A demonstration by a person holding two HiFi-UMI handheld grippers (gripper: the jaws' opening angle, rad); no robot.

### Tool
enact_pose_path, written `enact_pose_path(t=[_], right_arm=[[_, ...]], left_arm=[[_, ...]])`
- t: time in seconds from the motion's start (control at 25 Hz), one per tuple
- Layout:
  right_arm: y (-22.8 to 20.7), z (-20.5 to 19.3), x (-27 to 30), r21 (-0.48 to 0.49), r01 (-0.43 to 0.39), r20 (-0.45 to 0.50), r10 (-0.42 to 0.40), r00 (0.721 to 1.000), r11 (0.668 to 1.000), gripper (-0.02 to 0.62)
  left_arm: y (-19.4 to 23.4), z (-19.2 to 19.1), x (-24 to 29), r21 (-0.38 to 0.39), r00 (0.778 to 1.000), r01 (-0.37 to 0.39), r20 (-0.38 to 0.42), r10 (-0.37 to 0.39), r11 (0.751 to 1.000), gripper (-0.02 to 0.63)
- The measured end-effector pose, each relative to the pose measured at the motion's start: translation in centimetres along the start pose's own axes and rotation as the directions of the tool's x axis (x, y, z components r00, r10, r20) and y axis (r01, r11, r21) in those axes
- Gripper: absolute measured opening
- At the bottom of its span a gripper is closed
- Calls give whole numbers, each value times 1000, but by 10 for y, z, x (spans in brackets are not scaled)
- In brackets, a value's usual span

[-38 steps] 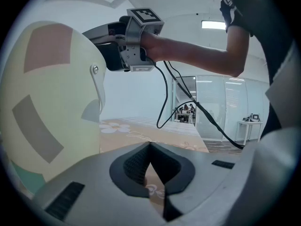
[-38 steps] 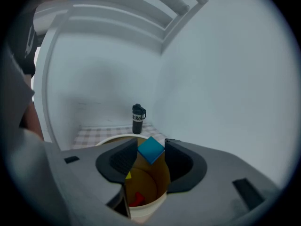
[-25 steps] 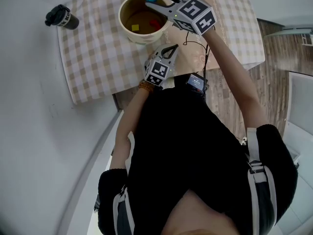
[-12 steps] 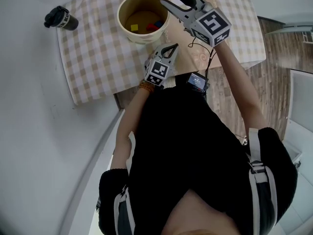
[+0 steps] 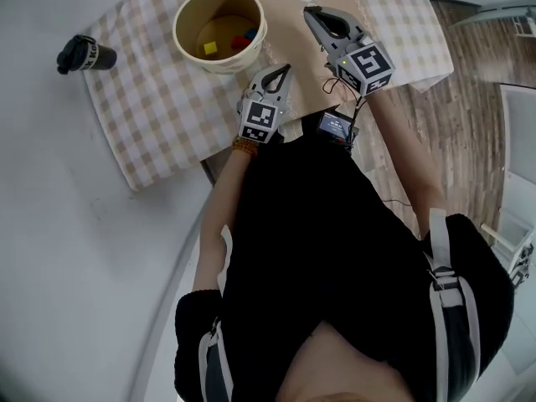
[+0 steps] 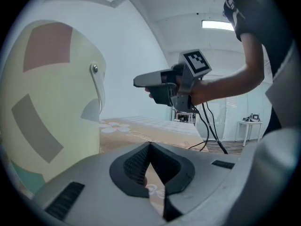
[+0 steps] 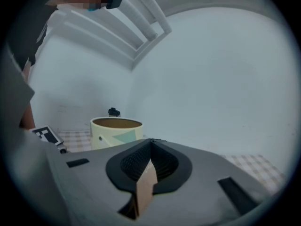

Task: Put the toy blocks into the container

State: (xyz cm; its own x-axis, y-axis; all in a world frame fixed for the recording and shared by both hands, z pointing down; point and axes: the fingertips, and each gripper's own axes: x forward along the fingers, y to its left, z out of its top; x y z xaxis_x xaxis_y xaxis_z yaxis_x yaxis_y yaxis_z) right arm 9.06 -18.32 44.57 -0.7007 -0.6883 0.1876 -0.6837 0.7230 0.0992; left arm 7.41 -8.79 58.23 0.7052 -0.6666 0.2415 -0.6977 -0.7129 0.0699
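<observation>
Since the earlier frame the right gripper (image 5: pixel 310 12) has come away from over the cream round container (image 5: pixel 188 11) to the upper middle of the head view. Its tongs have just been closing and are pressed together with nothing between them. The blue toy block (image 5: pixel 251 34) it carried now lies inside the container, beside the red toy block (image 5: pixel 239 42) and near the yellow toy block (image 5: pixel 210 48). The left gripper (image 5: pixel 284 69) sits just below and right of the container, tongs also pressed together and empty.

These blocks look small, light and stiff, probably with smooth faces that could slip (a pinch across two flat opposite faces would hold best, not across corners). No block shows outside the container in any view, so the task looks close to done, though part of the table lies beyond the frame.

Around it, the checked beige tablecloth (image 5: pixel 159 107) covers the table. A black lidded cup (image 5: pixel 79 54) stands at the upper left, off the cloth and well apart from the container. A small black device with a lit screen (image 5: pixel 337 126) and its dark cables (image 5: pixel 339 86) lie at the table's near edge below the right gripper. Those cables are what a low sweep of that hand might catch.
</observation>
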Motion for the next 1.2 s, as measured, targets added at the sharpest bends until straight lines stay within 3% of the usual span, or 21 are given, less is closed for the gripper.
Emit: enact_pose_path(t=[0.44, 1.2], right_arm=[[18, -104, -14, 113, -11, -127, 25, 992, 994, 8], [15, -148, -6, 115, -7, -201, 30, 979, 993, 8]], left_arm=[[0, -1, 0, 1, 1000, 0, -6, 0, 1000, 12], [0, 0, 1, -3, 1000, 0, -8, 0, 1000, 12]])
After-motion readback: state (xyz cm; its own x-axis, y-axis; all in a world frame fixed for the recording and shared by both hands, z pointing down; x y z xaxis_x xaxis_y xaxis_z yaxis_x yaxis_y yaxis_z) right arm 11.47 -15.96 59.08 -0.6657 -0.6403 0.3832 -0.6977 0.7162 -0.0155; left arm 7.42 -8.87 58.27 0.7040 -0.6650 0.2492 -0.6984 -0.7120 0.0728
